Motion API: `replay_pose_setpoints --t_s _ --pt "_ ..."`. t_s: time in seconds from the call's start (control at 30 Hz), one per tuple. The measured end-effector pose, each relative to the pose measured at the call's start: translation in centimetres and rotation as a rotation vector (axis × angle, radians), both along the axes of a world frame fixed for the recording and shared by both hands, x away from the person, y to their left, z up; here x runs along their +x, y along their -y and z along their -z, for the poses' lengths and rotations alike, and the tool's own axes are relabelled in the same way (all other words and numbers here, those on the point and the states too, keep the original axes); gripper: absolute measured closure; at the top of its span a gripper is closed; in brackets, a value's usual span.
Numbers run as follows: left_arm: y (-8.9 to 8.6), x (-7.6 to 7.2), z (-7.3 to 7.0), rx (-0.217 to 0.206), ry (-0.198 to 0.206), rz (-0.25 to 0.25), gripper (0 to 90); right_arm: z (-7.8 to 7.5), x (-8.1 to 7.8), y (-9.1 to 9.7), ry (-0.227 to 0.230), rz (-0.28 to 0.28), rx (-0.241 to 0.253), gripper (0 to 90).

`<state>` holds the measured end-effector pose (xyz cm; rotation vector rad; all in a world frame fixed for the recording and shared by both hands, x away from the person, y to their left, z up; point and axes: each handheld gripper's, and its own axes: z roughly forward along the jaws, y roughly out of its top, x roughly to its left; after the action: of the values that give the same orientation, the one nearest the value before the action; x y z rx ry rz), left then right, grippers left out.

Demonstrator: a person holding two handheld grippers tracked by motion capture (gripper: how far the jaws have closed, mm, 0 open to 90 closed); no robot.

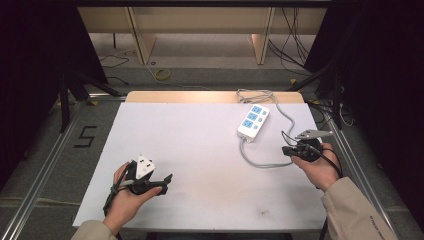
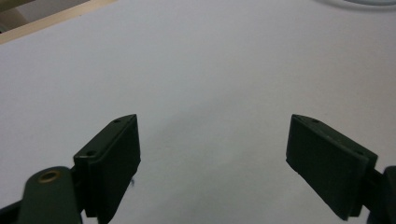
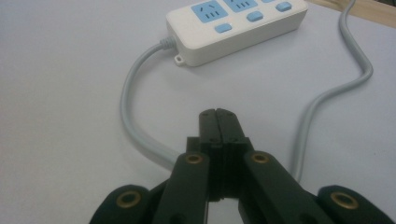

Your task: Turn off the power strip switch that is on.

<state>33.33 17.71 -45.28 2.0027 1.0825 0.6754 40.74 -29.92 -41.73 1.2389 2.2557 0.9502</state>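
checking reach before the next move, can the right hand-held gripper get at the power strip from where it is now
Probably yes. The right hand-held gripper sits just short of the power strip, jaws shut, with bare white table between them. Its grey cable loops below the jaws, so it may brush that on the way.

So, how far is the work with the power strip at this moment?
Nothing looks done yet. The power strip lies flat on the table, its sockets without any plug, its grey cable looping toward the person. The right gripper is shut on nothing, just above that cable. The left gripper is open over bare table. Any grasping or plugging is still left; the goal itself is not given.
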Motion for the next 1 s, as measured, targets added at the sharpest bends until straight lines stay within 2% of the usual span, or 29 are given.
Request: replay_pose_setpoints --t_s 0.3,1.0 --pt "0.0 0.0 0.0 0.018 0.005 0.006 16.6 -0.3 0.7 -0.2 -0.003 0.005 0.007 90.0" --pt "0.1 0.0 0.1 0.021 -0.002 0.010 16.5 -0.6 1.9 -0.8 -0.017 0.008 0.011 90.0"
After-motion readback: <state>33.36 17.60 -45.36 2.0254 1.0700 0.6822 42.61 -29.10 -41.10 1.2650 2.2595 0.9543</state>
